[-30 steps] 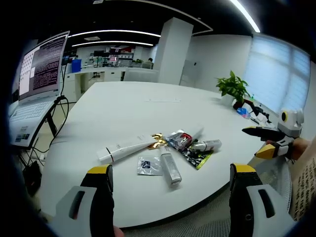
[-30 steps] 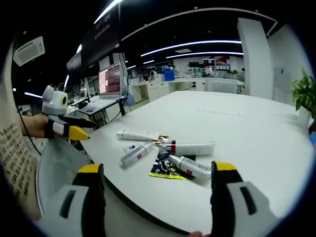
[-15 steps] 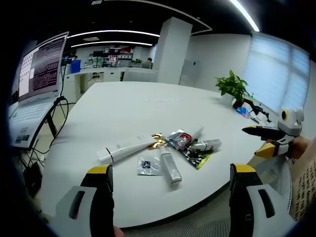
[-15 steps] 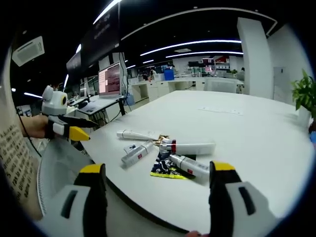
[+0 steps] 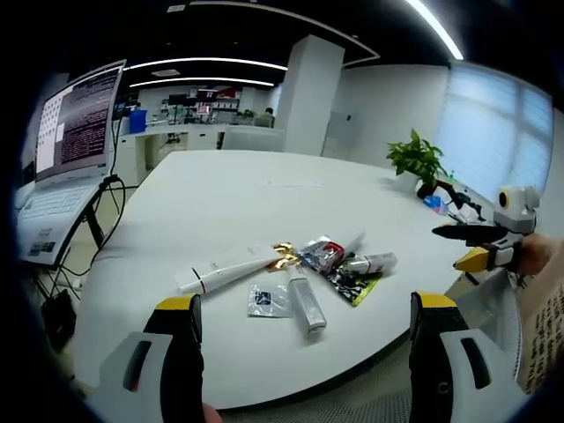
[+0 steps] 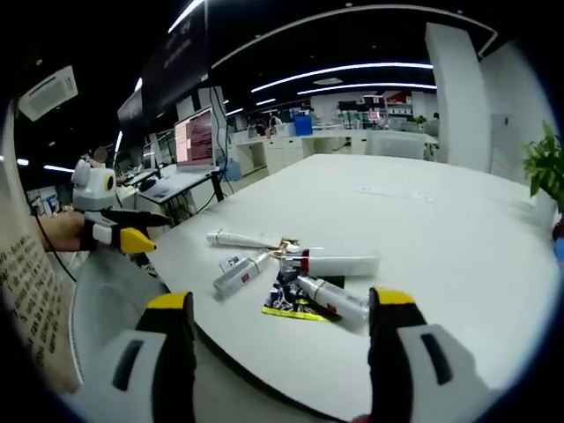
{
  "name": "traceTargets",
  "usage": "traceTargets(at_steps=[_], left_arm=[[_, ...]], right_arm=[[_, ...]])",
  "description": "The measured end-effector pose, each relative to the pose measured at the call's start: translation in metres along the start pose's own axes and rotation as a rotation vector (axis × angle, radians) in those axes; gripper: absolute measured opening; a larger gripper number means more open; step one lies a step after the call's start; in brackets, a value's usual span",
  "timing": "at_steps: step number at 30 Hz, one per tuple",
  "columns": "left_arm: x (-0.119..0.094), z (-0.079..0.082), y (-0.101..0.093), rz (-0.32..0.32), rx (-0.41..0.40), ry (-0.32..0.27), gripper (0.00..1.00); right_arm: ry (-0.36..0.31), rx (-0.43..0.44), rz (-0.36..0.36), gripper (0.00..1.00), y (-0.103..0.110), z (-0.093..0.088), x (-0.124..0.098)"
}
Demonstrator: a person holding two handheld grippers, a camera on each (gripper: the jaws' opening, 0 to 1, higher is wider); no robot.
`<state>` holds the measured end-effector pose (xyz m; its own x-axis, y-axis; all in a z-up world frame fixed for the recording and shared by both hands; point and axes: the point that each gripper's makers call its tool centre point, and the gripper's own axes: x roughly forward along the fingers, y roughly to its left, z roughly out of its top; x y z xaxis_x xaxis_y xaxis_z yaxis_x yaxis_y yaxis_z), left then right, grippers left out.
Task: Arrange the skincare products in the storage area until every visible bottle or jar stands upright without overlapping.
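Several skincare products lie flat in a loose cluster on the white table (image 5: 220,194). Among them are a long white tube (image 5: 220,270) (image 6: 242,239), a silver bottle (image 5: 306,301) (image 6: 242,273), a small clear sachet (image 5: 267,300), a red-banded tube (image 6: 335,263), a white bottle (image 5: 370,263) (image 6: 333,299) and a dark yellow-edged sachet (image 5: 352,284) (image 6: 286,298). The white bottle rests on the dark sachet. My left gripper (image 5: 305,304) (image 6: 154,231) is open, short of the table's near edge. My right gripper (image 6: 282,300) (image 5: 451,247) is open too, off the table's edge, holding nothing.
A laptop on a stand (image 5: 70,150) is left of the table. A potted plant (image 5: 416,156) and small items sit at the far right edge. A sheet of paper (image 5: 295,184) lies mid-table. The table's curved front edge (image 6: 264,352) is close below the cluster.
Both views have shifted slightly with the hands. The right gripper sits a little farther right in the left gripper view. The products have not moved.
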<state>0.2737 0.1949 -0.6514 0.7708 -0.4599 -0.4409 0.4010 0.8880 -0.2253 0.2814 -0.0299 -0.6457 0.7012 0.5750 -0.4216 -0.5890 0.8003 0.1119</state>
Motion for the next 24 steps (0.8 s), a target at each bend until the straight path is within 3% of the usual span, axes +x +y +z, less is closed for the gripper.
traceTargets(at_steps=[9,15,19,24], left_arm=[[0.000,0.000,0.000,-0.002,-0.006,-0.003,0.97],[0.000,0.000,0.001,-0.001,-0.013,0.003,0.97],[0.000,0.000,0.001,0.000,-0.022,0.004,0.97],[0.000,-0.001,0.004,0.007,-0.040,0.005,0.97]], right_arm=[[0.031,-0.060,0.014,0.76,-0.029,0.009,0.011],[0.104,-0.173,0.066,0.71,-0.045,0.008,0.027],[0.094,-0.133,0.083,0.68,-0.055,0.012,0.037],[0.139,-0.152,0.119,0.65,-0.065,0.007,0.055]])
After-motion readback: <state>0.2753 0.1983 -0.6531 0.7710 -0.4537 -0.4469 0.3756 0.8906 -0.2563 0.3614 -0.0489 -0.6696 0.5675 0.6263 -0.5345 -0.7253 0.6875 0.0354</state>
